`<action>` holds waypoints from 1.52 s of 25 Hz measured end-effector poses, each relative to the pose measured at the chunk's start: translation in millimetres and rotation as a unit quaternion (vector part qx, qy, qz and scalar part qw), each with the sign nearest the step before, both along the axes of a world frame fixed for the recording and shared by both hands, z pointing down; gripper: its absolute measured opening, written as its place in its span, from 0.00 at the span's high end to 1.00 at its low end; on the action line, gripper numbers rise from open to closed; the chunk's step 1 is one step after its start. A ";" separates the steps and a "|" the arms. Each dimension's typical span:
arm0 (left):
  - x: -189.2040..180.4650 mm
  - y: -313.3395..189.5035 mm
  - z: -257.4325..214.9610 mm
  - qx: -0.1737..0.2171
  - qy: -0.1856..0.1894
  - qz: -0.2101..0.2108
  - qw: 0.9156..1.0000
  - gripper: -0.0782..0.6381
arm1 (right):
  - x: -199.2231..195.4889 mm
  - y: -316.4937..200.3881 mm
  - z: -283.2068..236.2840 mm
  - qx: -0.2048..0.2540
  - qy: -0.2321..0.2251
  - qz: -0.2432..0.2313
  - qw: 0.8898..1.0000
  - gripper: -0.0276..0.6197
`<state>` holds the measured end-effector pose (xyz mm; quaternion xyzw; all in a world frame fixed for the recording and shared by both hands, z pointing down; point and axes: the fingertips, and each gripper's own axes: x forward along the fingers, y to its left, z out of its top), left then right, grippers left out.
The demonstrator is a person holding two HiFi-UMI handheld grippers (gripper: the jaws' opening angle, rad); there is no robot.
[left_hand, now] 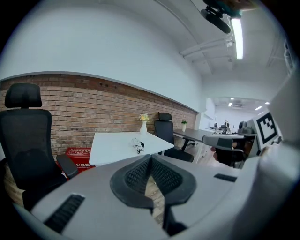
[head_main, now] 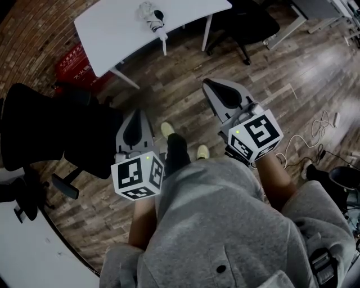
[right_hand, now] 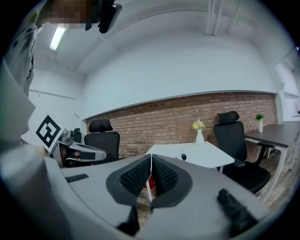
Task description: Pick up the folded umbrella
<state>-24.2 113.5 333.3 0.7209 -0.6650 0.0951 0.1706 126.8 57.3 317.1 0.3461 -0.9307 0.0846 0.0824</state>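
Wood floor (head_main: pixel 169 73) underfoot. White table (head_main: pixel 107 31) stands ahead. Black office chair (head_main: pixel 45 135) sits just left of the left gripper (head_main: pixel 136 126). Both tongs are held over the floor, jaws pressed together with nothing between them (right gripper (head_main: pixel 224 94) the same as the left). Folded umbrella (head_main: pixel 153 17) lies on the tabletop near its far edge, well apart from both tips and ahead of them.

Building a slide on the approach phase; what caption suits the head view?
Left gripper and right gripper, both shut and empty, point toward the folded umbrella on the white table.
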 end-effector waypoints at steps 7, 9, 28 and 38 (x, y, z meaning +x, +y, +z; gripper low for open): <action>-31.0 -48.6 6.8 -0.011 0.011 -0.002 1.000 0.87 | -37.1 -45.6 7.0 -0.007 0.015 -0.011 1.000 0.92; -41.3 -60.4 7.8 -0.014 0.011 -0.005 1.000 0.87 | -48.0 -59.3 7.7 -0.008 0.014 -0.014 1.000 0.92; -108.0 -133.0 7.6 -0.021 0.015 0.007 1.000 0.87 | -99.2 -135.7 1.8 -0.035 -0.006 0.024 0.999 0.92; -138.2 -157.5 8.1 -0.015 0.022 0.024 0.999 0.87 | -126.0 -155.3 -1.7 -0.035 -0.004 0.045 0.998 0.92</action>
